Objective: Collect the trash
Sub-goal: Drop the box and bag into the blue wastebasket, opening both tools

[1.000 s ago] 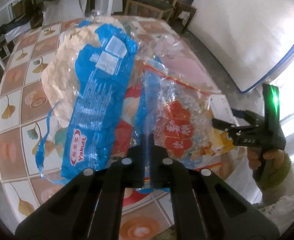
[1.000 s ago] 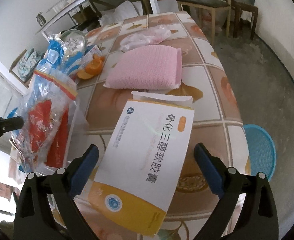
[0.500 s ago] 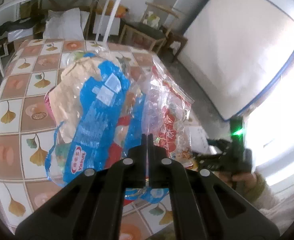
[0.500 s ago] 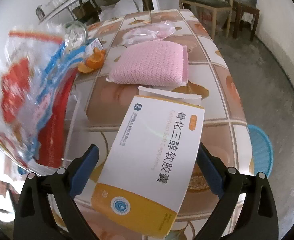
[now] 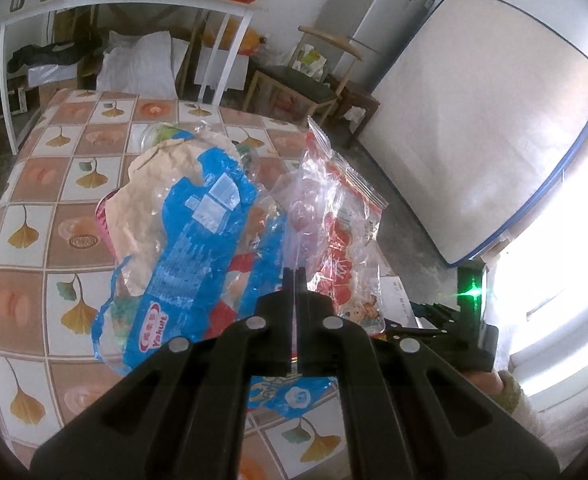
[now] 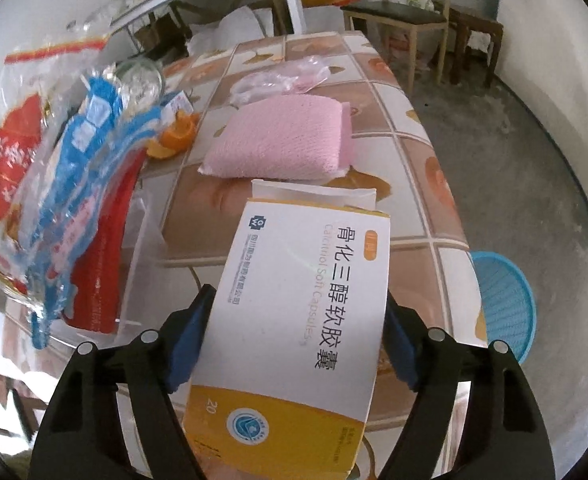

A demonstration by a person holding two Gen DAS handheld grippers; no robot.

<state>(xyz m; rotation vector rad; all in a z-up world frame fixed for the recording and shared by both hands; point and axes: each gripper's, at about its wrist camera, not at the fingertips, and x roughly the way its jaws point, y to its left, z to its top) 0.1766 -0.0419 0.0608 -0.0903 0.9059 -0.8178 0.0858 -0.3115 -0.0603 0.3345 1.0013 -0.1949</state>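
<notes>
Left gripper (image 5: pixel 294 276): jaws pressed together, clamped on a bundle of plastic wrappers (image 5: pixel 229 248) held up at frame centre above the tiled table (image 5: pixel 33 216). Outermost is a blue wrapper (image 5: pixel 197 256) with a red oval logo reading "Yakult" at lower left; small white printed panels higher up are too fine to read. To its right, a clear red-printed bag (image 5: pixel 342 240) with large white Chinese characters, illegible here.

Right gripper (image 6: pixel 298 340): blue-padded jaws closed against both sides of a white and yellow medicine box (image 6: pixel 298 320), lower centre of frame. Box text: "骨化三醇软胶囊", "Calcitriol Soft Capsules", "20" on the yellow band, round blue emblem beneath.

Beyond the box on the table: pink sponge (image 6: pixel 281 140) mid-frame, orange peel (image 6: pixel 175 136) to its left, crumpled clear plastic (image 6: pixel 281 80) behind. Blue basket (image 6: pixel 504 304) on the floor, right edge.
</notes>
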